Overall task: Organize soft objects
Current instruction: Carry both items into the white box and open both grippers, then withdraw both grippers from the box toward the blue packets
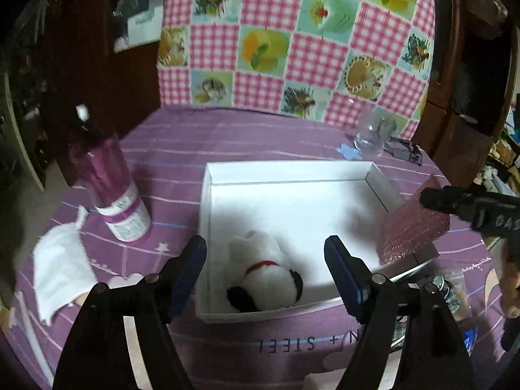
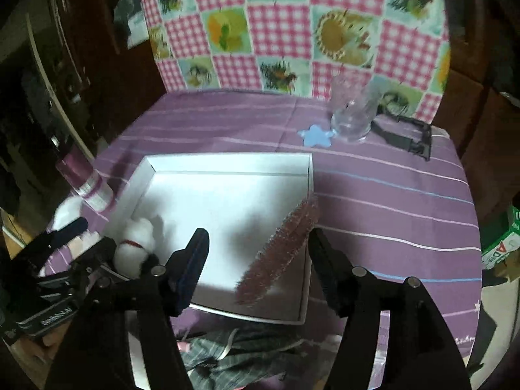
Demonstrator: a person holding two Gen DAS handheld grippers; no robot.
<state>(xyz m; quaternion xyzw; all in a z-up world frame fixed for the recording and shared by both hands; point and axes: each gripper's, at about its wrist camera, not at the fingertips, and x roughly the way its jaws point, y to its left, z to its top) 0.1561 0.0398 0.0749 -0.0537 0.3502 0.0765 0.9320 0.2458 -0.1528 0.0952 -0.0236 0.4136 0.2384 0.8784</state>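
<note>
Lying in box (image 1: pixel 208 195): plush dog (image 1: pixel 263 276), pink pad (image 2: pixel 276 253) against right wall. Left gripper (image 1: pixel 265 274) and right gripper (image 2: pixel 256 256) fingers were released, grasping nothing.

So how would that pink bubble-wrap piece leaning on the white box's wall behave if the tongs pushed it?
The pink bubble-wrap sheet looks thin and padded, so probably very light and floppy. It leans on the wall of the white cardboard box, so a nudge would likely topple or slide it. Its glossy bubbles suggest it would squash and perhaps slip under a pinch.
</note>
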